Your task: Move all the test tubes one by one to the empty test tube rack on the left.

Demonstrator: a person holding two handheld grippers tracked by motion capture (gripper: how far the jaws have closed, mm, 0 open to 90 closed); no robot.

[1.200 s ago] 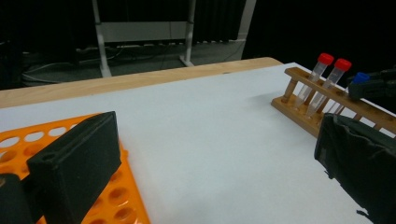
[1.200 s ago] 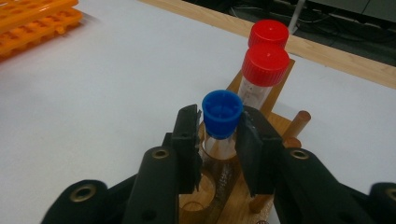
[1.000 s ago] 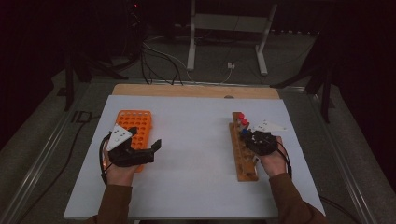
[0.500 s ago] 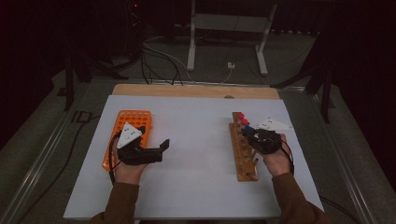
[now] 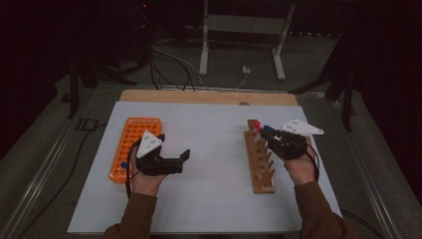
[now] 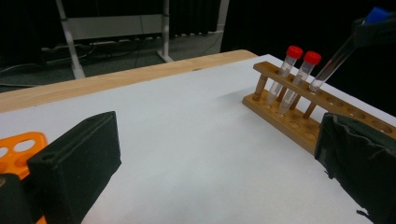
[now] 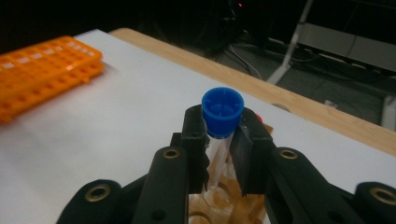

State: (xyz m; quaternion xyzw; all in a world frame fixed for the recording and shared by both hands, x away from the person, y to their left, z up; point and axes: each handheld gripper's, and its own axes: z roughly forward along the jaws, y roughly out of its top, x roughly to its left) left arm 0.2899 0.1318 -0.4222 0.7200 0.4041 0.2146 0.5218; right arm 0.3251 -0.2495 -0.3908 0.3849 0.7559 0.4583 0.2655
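Judging from how things lay, the job was moving capped tubes from the orange tube rack [image 5: 130, 147] over to the wooden test tube rack [image 5: 260, 162] — and it looked to be early on. Two red-capped tubes [image 6: 299, 72] already stood in the far-end holes of the wooden rack, side by side and leaning a little. The third one, a blue-capped tube [image 7: 219, 135], was clamped in the right gripper [image 7: 218, 140], jaws pinched on the clear body just under the cap. From the left gripper view the tube hung tilted, its tip right above the hole next to the red pair, not seated yet. So I'd call that third insertion the step in hand.

The left gripper [image 5: 169, 162] sat over bare white table [image 5: 214, 199] just beside the orange rack, jaws spread wide with nothing between them. It pointed across toward the wooden rack.

What was left: lower the blue one in and let go, then fill the row of open holes toward the near end. Whether the orange rack had any more tubes in it — couldn't tell, the holes I could see looked vacant.
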